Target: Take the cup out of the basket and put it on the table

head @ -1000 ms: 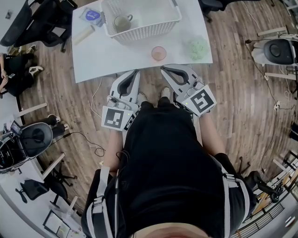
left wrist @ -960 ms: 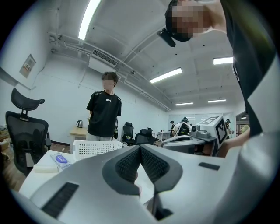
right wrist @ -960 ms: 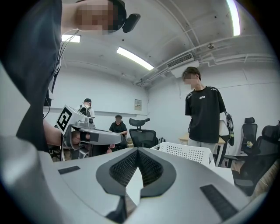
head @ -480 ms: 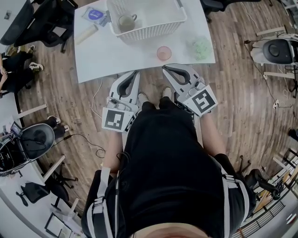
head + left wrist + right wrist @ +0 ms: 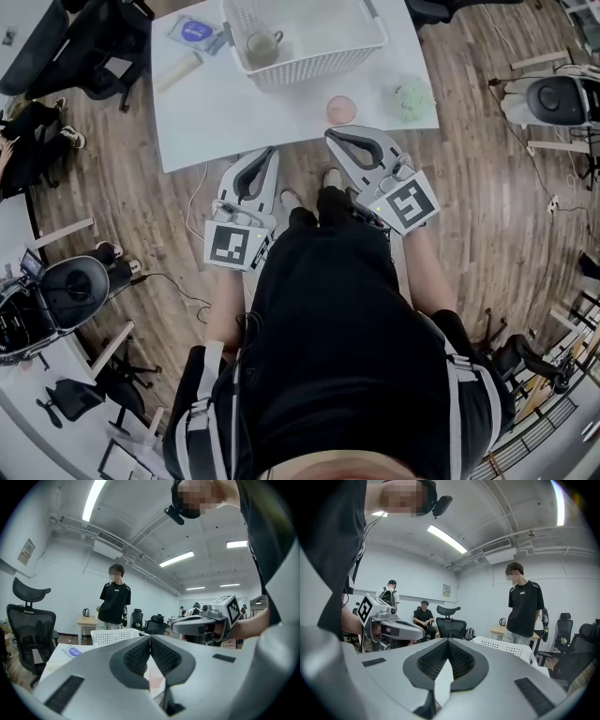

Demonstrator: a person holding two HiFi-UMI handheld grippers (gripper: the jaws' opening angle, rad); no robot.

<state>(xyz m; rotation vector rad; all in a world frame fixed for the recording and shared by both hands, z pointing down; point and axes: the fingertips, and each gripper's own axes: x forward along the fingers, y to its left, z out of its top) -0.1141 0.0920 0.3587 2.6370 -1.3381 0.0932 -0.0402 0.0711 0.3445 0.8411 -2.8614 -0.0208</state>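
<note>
I am holding the left hand-held gripper [image 5: 268, 153] with its jaws pressed together on nothing, and the right hand-held gripper [image 5: 330, 135] is likewise closed and empty. Both are pointing at the near edge of the white rectangular surface [image 5: 216, 117], just short of it. Farther out, the pale greenish cup with a handle [image 5: 262, 44] is sitting inside the white perforated plastic basket [image 5: 314, 62], toward its left end as the head view shows it, at the far side of the surface. A small pink round dish [image 5: 341, 109] and a fluffy green clump [image 5: 413, 98] are lying between the basket and the near edge. I am judging the task as not yet begun: reaching, opening the jaws, grasping, lifting and setting down are all remaining. Only the head view is showing me the cup. The two gripper views are giving me just the basket's lattice wall from the side, yet they are showing a standing person in a black T-shirt [image 5: 114, 602] beyond the surface, whom the head view is missing
</note>
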